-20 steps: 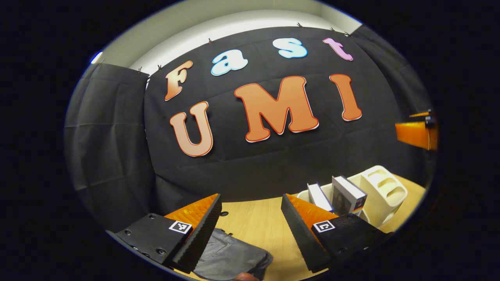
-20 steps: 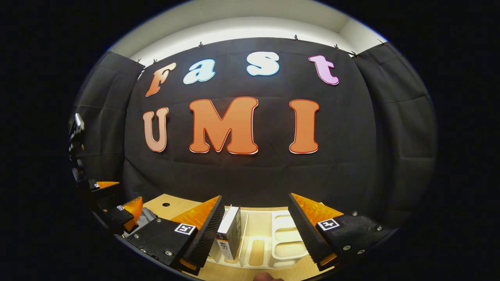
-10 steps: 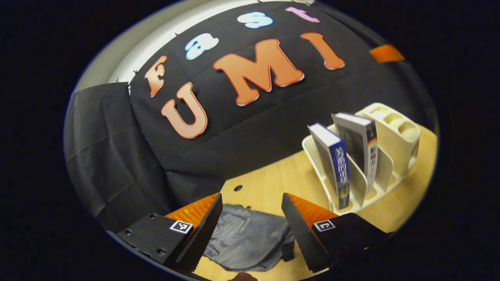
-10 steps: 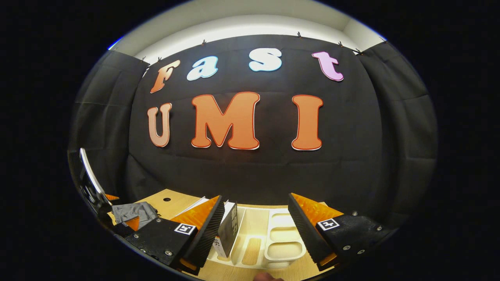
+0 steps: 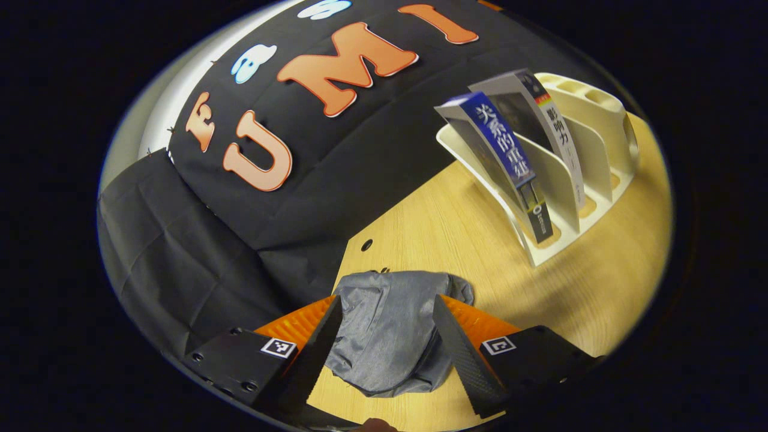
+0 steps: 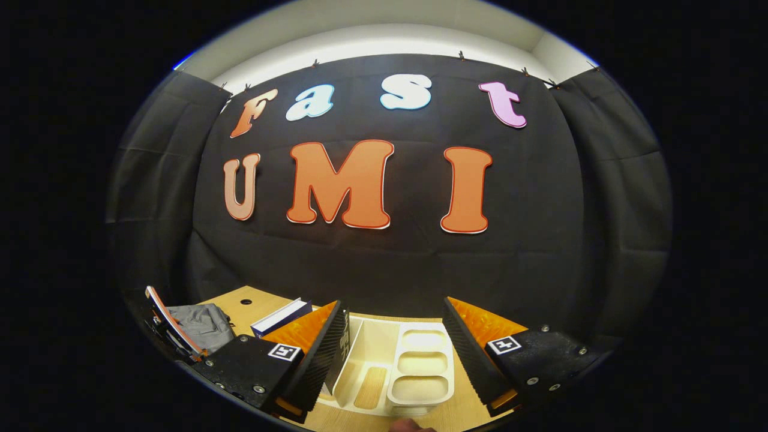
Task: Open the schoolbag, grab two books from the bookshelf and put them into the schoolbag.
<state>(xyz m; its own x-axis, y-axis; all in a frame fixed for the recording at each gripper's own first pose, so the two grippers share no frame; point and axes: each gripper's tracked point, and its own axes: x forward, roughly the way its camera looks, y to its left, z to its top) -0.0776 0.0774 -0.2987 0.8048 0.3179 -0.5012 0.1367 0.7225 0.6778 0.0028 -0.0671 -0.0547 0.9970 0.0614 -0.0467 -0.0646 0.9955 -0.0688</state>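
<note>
Bag: the grey bag [image 5: 384, 327] lies crumpled on the table [image 5: 456, 240] near its left back corner, seen between the fingers of the left gripper [image 5: 384, 354]; whether they touch it cannot be told.
Left gripper: jaws spread wide, tilted down over the bag.
Books: two books lean in the rack [image 5: 591, 150], the blue book [image 5: 501, 159] in the outer slot, the white book [image 5: 555, 135] beside it, well apart from the bag.
Right gripper: the right gripper [image 6: 393, 354] is held level above the rack [image 6: 414, 375], jaws wide apart, gripping nothing.
Hidden: in the right gripper view a finger covers most of the books; the bag's [image 6: 201, 324] zip cannot be made out.
</note>
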